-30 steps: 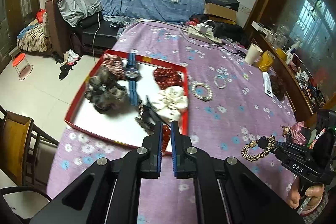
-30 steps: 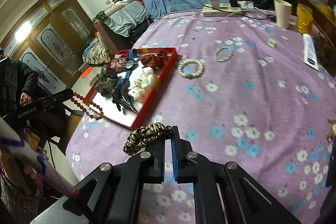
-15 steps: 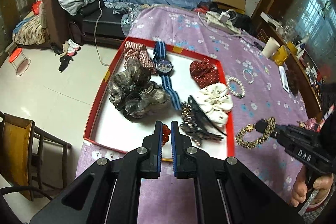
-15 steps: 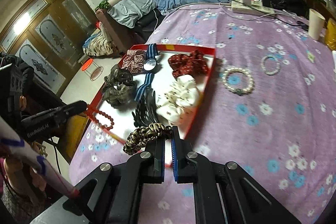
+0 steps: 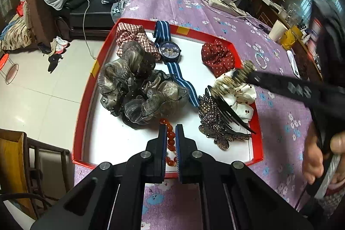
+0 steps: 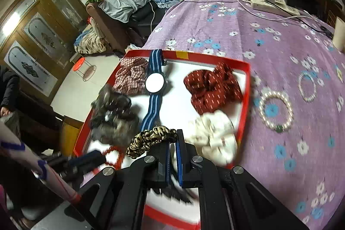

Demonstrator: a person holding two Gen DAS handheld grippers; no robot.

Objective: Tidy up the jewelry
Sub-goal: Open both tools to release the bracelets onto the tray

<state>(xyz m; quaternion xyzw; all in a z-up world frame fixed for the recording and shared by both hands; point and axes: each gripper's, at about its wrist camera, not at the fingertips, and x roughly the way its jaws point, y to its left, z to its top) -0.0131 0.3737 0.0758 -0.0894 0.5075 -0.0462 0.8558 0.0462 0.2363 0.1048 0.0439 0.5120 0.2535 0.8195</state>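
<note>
On the purple flower-print tablecloth lies a shallow red-rimmed tray with a white floor, crowded from left to right with a red-and-white checked scrunchie, a heap of grey-brown gauzy scrunchies, a wristwatch with a dark round face and blue striped strap, a dark red dotted scrunchie, a brown rhinestone hair clip with black comb teeth and a cream cherry-print scrunchie. The watch lies with its strap running from the far rim toward the near side of the tray. Right of the tray, on the cloth, rest a white pearl bracelet with a green bead and a smaller thin bead bracelet; a white power strip sits at the far end.

Over the near edge of the tray, the left gripper has its jaws pressed together on a strand of round red-orange beads, which runs along the slot between the fingers; its far end seems to reach the tray floor beside the grey heap.

Over the tray's right half, the right gripper pinches a gold-and-black leopard-print braided hair band, its loop stretching leftward from the closed tips, above the white floor between the watch strap and the cream scrunchie
</note>
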